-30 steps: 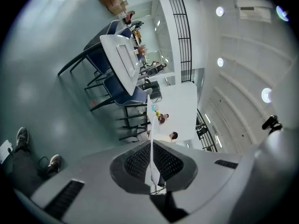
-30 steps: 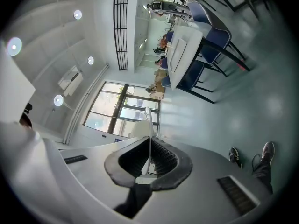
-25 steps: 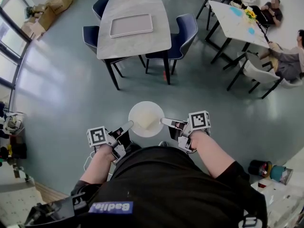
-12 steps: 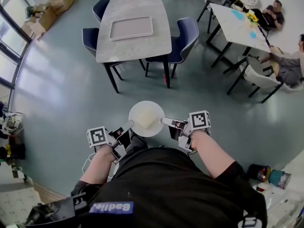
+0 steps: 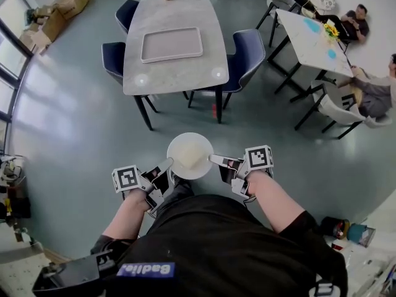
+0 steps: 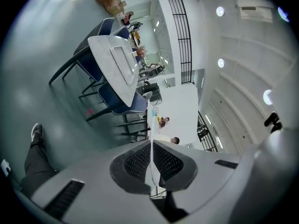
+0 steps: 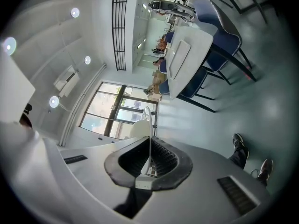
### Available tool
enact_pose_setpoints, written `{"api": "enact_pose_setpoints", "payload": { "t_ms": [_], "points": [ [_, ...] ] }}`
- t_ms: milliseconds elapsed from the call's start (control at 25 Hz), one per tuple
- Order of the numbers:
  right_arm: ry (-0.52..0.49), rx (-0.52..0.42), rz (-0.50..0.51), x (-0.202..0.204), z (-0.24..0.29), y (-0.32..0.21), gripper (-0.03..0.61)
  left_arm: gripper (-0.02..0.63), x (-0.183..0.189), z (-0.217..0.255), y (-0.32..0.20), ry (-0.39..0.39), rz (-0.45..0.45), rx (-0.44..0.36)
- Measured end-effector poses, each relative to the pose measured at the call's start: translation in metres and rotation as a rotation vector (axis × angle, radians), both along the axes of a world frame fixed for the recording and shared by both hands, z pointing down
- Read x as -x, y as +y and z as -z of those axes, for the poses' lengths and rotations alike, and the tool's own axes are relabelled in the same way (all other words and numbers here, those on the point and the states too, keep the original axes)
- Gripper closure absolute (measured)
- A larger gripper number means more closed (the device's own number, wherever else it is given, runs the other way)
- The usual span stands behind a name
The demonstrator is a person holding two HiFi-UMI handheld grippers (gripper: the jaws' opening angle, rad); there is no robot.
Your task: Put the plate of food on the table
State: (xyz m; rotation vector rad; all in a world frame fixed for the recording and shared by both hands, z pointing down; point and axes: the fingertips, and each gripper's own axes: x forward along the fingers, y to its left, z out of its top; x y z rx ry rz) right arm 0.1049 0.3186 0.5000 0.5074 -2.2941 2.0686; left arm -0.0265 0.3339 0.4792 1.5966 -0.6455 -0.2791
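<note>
One plate of food (image 5: 190, 155), carried above the floor: left gripper (image 5: 166, 164) jaws clamped on its left rim, right gripper (image 5: 215, 159) jaws clamped on its right rim. Tabletop (image 5: 176, 73) far, bearing tray (image 5: 171, 44).

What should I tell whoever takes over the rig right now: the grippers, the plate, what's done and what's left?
Left gripper: shut on the left rim of the plate.
Right gripper: shut on the plate's right rim.
The plate is held in the air between both grippers, above the floor, just in front of the body, with pale food on it.
The table is ahead, apart from the plate, with a tray on it.
Done: plate is gripped and lifted.
Left: walk to the table, set the plate down, probably on the near end, and open both grippers.
</note>
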Motion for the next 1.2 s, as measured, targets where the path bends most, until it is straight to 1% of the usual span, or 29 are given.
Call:
{"api": "enact_pose_setpoints", "payload": {
  "t_ms": [200,280,400,520,560,680,720,840,880,960,1000,1200],
  "points": [
    [-0.019,0.009,-0.034,0.026,0.007,-0.05,0.557,0.597,0.023,0.004,-0.056,-0.019,-0.038,-0.017],
    [-0.002,0.001,-0.042,0.036,0.006,-0.069,0.557,0.597,0.032,0.006,-0.075,-0.011,-0.053,-0.015],
    [0.024,-0.003,-0.057,0.057,0.007,-0.101,0.557,0.597,0.056,0.01,-0.11,-0.019,-0.079,-0.013],
    [0.022,0.005,-0.084,0.08,0.01,-0.135,0.557,0.597,0.079,0.013,-0.148,-0.037,-0.105,-0.023],
    [0.017,0.004,-0.093,0.085,0.011,-0.143,0.557,0.597,0.084,0.014,-0.157,-0.047,-0.117,-0.04],
    [0.016,0.001,-0.119,0.089,0.013,-0.149,0.557,0.597,0.095,0.012,-0.17,-0.149,-0.172,-0.125],
    [0.021,-0.003,-0.127,0.088,0.014,-0.15,0.557,0.597,0.096,0.013,-0.171,-0.152,-0.181,-0.131],
    [0.036,-0.015,-0.146,0.094,0.014,-0.161,0.557,0.597,0.102,0.014,-0.183,-0.135,-0.19,-0.134],
    [0.042,-0.015,-0.152,0.1,0.014,-0.17,0.557,0.597,0.106,0.016,-0.192,-0.107,-0.185,-0.118],
    [0.053,-0.017,-0.16,0.107,0.015,-0.188,0.557,0.597,0.108,0.021,-0.208,-0.026,-0.166,-0.076],
    [0.061,-0.022,-0.161,0.108,0.015,-0.193,0.557,0.597,0.109,0.022,-0.213,-0.009,-0.162,-0.069],
    [0.045,-0.029,-0.164,0.109,0.018,-0.206,0.557,0.597,0.109,0.02,-0.226,-0.007,-0.155,-0.073]
  ]
}}
